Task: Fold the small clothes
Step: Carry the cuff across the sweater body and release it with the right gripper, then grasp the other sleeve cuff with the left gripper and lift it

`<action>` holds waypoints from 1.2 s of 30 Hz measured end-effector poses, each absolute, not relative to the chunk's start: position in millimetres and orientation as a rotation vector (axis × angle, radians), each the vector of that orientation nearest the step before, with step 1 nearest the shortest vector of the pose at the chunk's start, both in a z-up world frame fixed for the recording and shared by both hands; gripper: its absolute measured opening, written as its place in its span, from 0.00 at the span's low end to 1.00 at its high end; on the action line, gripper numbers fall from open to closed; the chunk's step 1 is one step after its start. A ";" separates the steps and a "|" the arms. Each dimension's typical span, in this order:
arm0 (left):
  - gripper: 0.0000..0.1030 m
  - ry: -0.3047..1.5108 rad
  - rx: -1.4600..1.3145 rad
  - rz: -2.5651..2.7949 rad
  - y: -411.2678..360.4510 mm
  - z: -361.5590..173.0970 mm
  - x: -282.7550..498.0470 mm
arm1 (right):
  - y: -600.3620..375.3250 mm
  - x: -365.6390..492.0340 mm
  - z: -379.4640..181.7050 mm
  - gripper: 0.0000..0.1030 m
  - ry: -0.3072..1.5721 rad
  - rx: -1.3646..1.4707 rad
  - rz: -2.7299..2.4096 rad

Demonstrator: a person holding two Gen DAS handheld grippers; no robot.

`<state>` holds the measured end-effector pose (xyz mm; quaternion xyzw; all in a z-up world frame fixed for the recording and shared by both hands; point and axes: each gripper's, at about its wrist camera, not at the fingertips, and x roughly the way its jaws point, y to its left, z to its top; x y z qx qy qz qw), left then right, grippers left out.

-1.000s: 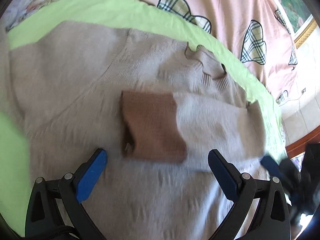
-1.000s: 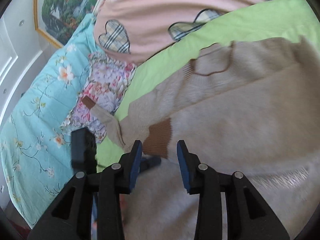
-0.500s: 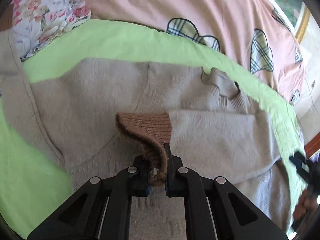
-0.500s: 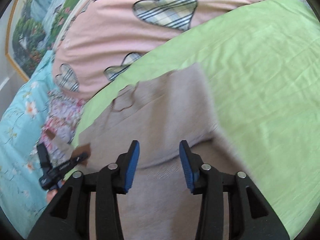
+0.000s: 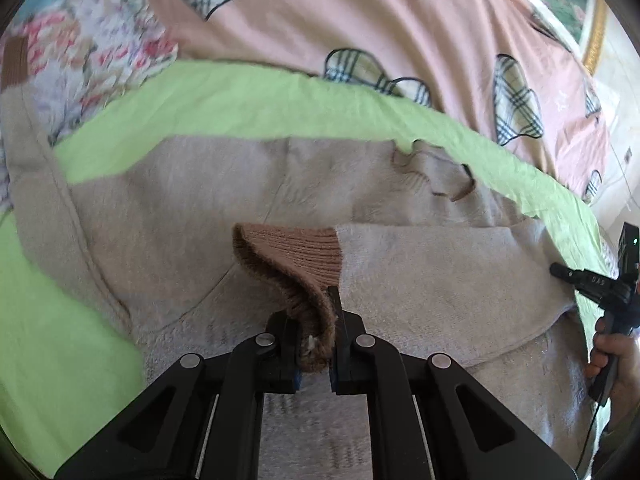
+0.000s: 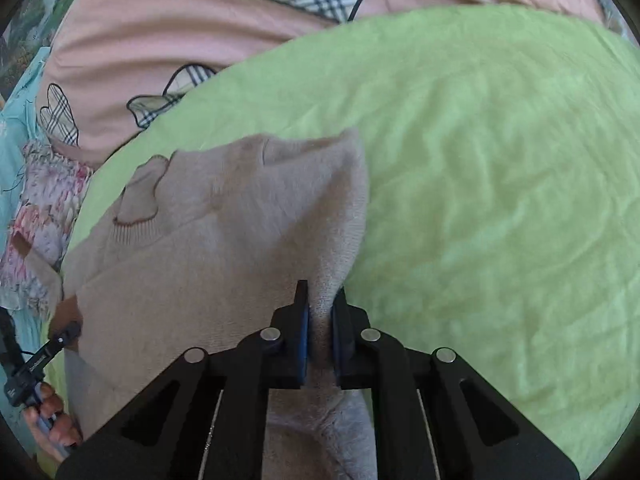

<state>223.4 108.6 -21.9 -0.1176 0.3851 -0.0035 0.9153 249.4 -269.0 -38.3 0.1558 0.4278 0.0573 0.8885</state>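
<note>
**Both grippers clamped on the beige sweater**

A green sheet (image 6: 500,184) covers most of the bed and carries everything else; beyond it lies a pink cover with plaid heart patches (image 5: 400,20), and at the far left a floral fabric (image 5: 92,52) and a strip of pale blue bedding (image 6: 16,128).

The beige knitted sweater (image 5: 168,184) lies spread over the green sheet, neckline (image 5: 436,176) toward the pink cover. One sleeve (image 5: 440,256) is folded across the chest; the other sleeve (image 5: 36,168) stretches away to the left, its brown cuff resting on the floral fabric. In the right wrist view the sweater's side edge (image 6: 352,208) is gathered into a raised ridge that rises off the sheet toward the camera.

The left gripper (image 5: 314,344) is closed tight on the brown ribbed cuff (image 5: 296,256) of the folded sleeve — the cuff's near corner is pinched between the jaws and lifted, so the cuff curls upward off the chest of the sweater. The right gripper (image 6: 318,332) is likewise closed narrow, with a fold of the sweater's beige side fabric squeezed between its blue pads (image 6: 305,332).

Each gripper shows small at the edge of the other's view, with the person's fingers wrapped round its handle — the right hand (image 5: 612,356) at the sweater's right side, the left hand (image 6: 50,420) at its left.
</note>
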 end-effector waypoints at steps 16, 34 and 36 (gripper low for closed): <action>0.18 0.844 -0.290 0.086 148.4 -29.1 197.4 | -239.6 183.6 -18.2 0.49 0.849 0.427 0.167; 0.75 0.757 -0.340 0.473 314.3 13.8 221.4 | -139.2 102.8 -50.2 0.56 1.005 0.420 0.409; 0.79 0.760 -0.356 0.522 339.8 18.4 238.7 | -138.8 101.2 -49.9 0.56 1.011 0.408 0.411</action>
